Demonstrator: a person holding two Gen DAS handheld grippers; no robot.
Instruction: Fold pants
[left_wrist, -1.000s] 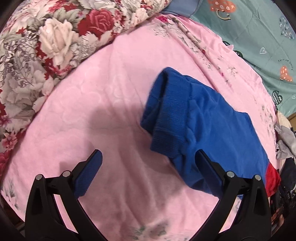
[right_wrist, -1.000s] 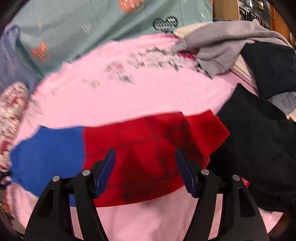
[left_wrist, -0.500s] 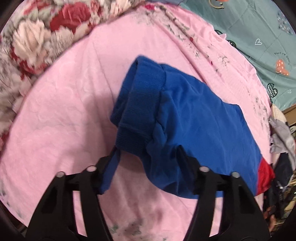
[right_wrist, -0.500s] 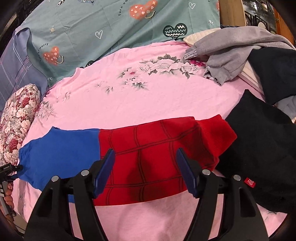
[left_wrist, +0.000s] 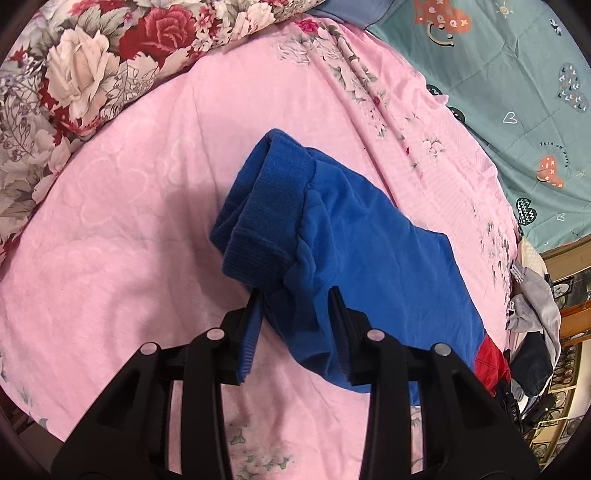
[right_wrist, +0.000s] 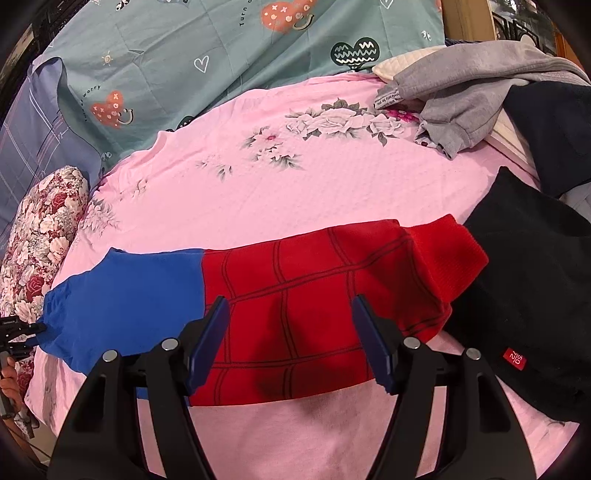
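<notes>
The jaws of the left gripper (left_wrist: 295, 295) are seen closing on the blue end of the pants (left_wrist: 354, 236), just behind the ribbed cuff (left_wrist: 269, 210); blue fabric is bunched between the two pads and pressed by them. A second ago these jaws were spread wide, with the fabric only at one finger. The right gripper (right_wrist: 290, 306) is held unclenched above the red part of the pants (right_wrist: 325, 280), nothing being gripped between its pads, and its spread is much as it was a second ago. One pair of pants is counted, half blue and half red with dark grid lines, lying lengthwise across the pink bedsheet (right_wrist: 332, 177). Beside the red cuff, one black garment (right_wrist: 524, 295) with a small red label is laid, its edge touching the pants. Beyond it, one grey garment (right_wrist: 465, 88) is piled. One floral pillow (left_wrist: 74, 81) is seen beyond the blue cuff, and one teal quilt (right_wrist: 221, 55) along the sheet's far side.
</notes>
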